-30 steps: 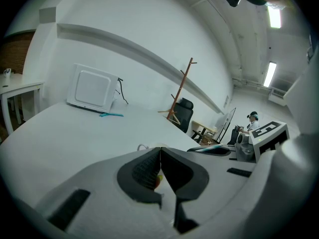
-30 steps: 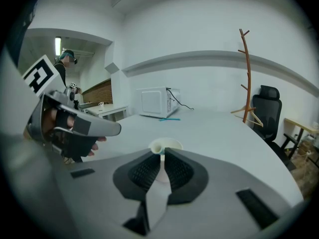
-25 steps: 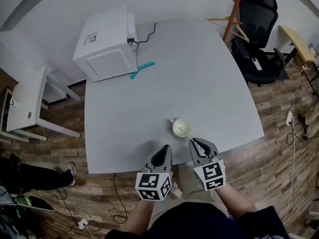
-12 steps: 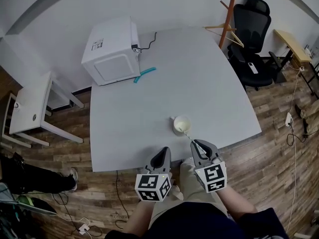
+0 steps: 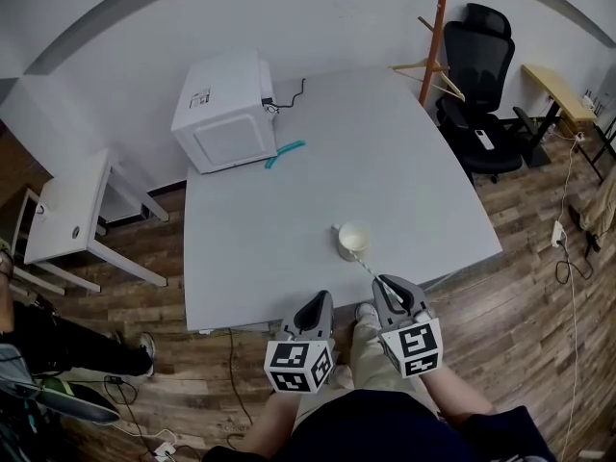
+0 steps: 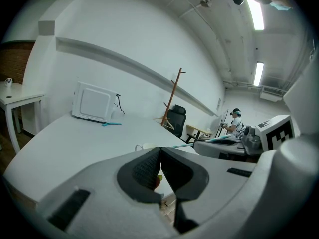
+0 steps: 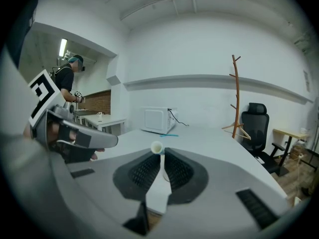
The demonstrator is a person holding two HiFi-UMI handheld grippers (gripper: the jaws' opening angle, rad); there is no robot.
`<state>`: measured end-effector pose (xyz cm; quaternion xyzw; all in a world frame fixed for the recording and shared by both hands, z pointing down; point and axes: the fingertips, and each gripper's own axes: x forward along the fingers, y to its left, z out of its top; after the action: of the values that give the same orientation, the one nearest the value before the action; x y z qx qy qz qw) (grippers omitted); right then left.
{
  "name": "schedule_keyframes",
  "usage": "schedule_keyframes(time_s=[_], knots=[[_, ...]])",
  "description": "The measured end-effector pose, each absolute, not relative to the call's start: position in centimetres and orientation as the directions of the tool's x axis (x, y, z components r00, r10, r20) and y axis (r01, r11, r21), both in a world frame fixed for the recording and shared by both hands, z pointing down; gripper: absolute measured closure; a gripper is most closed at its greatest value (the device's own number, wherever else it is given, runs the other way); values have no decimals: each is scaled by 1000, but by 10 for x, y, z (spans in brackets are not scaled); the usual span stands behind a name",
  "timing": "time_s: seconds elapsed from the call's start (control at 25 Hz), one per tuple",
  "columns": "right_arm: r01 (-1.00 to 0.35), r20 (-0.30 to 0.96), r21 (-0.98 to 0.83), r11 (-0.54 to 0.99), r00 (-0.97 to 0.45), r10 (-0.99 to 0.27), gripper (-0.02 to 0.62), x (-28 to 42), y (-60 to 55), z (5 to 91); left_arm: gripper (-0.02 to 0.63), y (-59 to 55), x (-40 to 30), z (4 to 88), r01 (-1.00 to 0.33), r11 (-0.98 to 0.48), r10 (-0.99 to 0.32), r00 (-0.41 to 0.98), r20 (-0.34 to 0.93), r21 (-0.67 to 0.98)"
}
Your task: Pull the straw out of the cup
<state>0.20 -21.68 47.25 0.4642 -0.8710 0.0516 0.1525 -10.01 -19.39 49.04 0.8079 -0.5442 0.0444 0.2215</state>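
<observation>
Right gripper [image 5: 388, 285]: jaws closed on the near end of the straw [image 5: 371, 267]. In the right gripper view the straw's open end pokes out just past the jaw tips, with the pads clamped on either side.

Left gripper [image 5: 319, 301]: jaws shut with nothing between them. It hangs just beside the right one and isn't touching the cup [image 5: 353, 238] or the straw.

Cup: upright on the counter [image 5: 289, 210], near the near edge and right of centre, well apart from the microwave [image 5: 227, 114] at the far left corner. Both grippers sit off the counter's near edge, on the person's side.

Key relation: the straw's long axis runs in a straight line from the cup's near rim back to the right jaws, slanting toward the person and a bit to their right. The cup therefore lies dead ahead of the right jaws along that axis. The left gripper view shows the same thing, with the straw spanning from beside the cup across to the right gripper and lying fairly flat.

Far tip: it sits at the cup's near rim in the head view. None of the views shows whether it has cleared the rim or rests just inside.

Judgement: extraction looks nearly done. The remaining pull should stay along the straw's own axis, back and up toward the person. A sideways drag could lever the tip against the rim and tip or slide the cup, which is unheld and close to the edge. The right hand does the work here. The left is about as near to the cup and free to steady it, but it isn't doing so.
</observation>
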Motion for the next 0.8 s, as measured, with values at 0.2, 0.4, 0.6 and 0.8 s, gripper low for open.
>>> schedule_keyframes(time_s=[0.2, 0.4, 0.6, 0.8], knots=[[-829, 294, 57, 556, -519, -803, 552, 4, -203, 467, 587, -182, -99, 488, -897, -327, -859, 414, 302, 298], [-829, 279, 57, 556, -522, -806, 552, 8, -189, 460, 587, -172, -97, 482, -896, -338, -860, 419, 293, 288], [-827, 268, 52, 560, -529, -805, 552, 8, -179, 457, 587, -165, -97, 481, -895, -339, -861, 419, 288, 289], [-818, 258, 48, 573, -544, -798, 552, 5, -174, 454, 587, -164, -94, 480, -892, -348, -858, 427, 285, 287]])
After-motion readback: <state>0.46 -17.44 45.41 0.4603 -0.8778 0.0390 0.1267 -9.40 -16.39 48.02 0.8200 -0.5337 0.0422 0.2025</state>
